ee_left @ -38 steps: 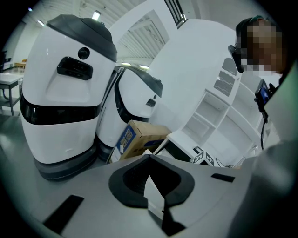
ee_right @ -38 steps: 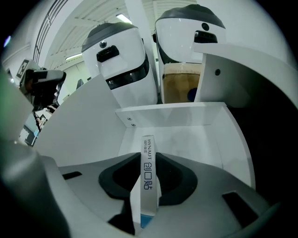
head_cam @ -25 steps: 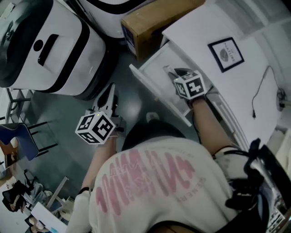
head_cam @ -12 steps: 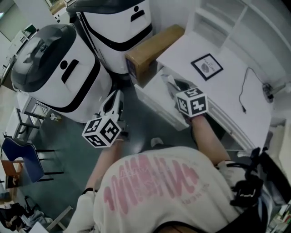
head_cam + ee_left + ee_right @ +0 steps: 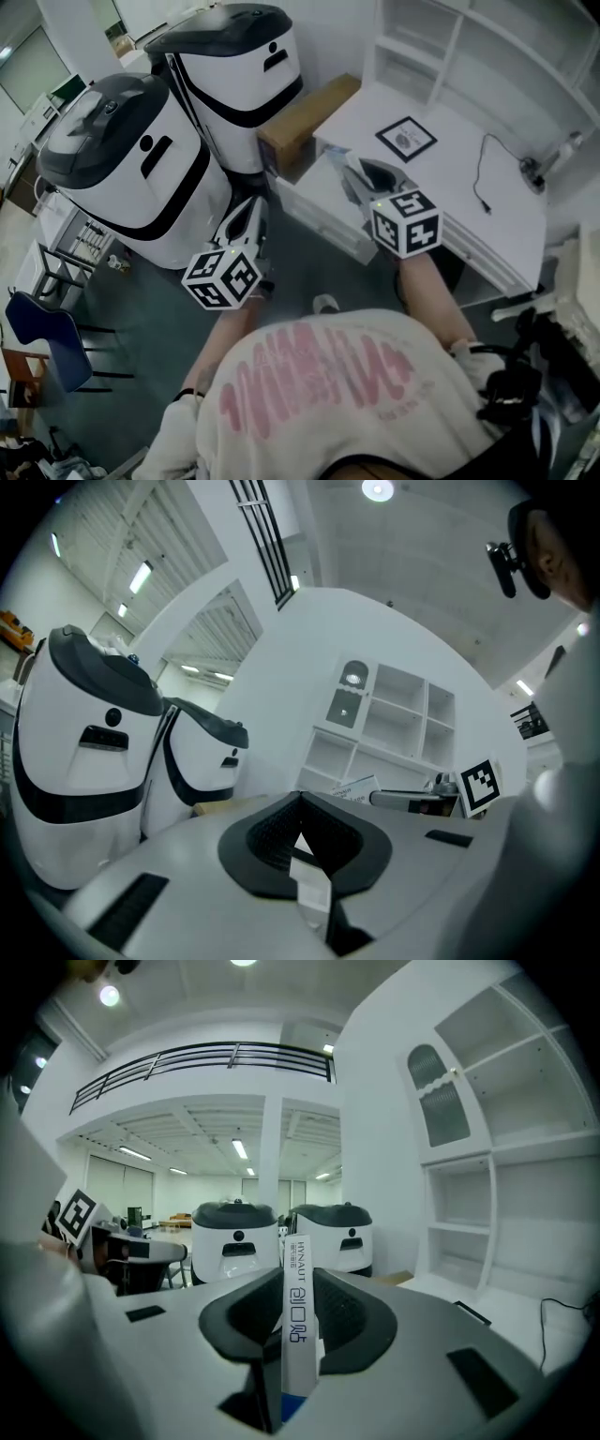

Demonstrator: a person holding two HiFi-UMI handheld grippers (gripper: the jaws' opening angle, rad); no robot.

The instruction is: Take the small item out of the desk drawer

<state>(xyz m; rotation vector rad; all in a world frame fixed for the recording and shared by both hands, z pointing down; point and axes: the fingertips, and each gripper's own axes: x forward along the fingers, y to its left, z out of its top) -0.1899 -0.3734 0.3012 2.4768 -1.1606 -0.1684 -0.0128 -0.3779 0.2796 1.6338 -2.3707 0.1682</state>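
My right gripper [image 5: 298,1283] is shut on a small, narrow white box [image 5: 300,1335] with blue print, which stands upright between the jaws. In the head view the right gripper [image 5: 364,176] hangs above the open white drawer [image 5: 323,223] at the desk's [image 5: 450,202] left end. The box itself is hard to make out there. My left gripper [image 5: 251,214] is held over the floor to the left of the drawer. In the left gripper view the left gripper [image 5: 302,829] has its jaws together with nothing held.
Two large white-and-black machines [image 5: 117,178] [image 5: 236,75] stand left of the desk, with a cardboard box [image 5: 305,117] beside them. On the desk lie a framed picture [image 5: 406,138] and a black cable [image 5: 483,178]. White shelves [image 5: 469,47] rise behind. A blue chair [image 5: 37,328] stands at the far left.
The right gripper has lifted up out of the drawer with the box in its jaws. The left gripper has risen a little, and the head view has tilted up toward the machines.
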